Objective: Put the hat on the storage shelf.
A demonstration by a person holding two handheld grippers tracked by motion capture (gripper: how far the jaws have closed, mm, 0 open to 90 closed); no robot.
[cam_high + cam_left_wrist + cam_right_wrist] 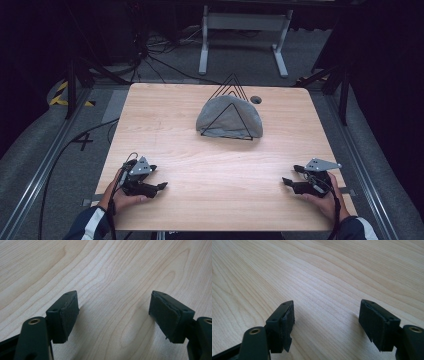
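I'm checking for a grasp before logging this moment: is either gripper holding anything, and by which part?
Nothing is held. The left gripper and right gripper both stand open over bare table; the grey cloth lies far off, untouched.

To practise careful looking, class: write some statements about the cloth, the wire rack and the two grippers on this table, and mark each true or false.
1. The grey cloth is draped over the wire rack. True.
2. The left gripper holds the cloth. False: its jaws are open, with nothing between them.
3. The right gripper is open. True.
4. The cloth lies at the table's near edge. False: it sits toward the far edge.
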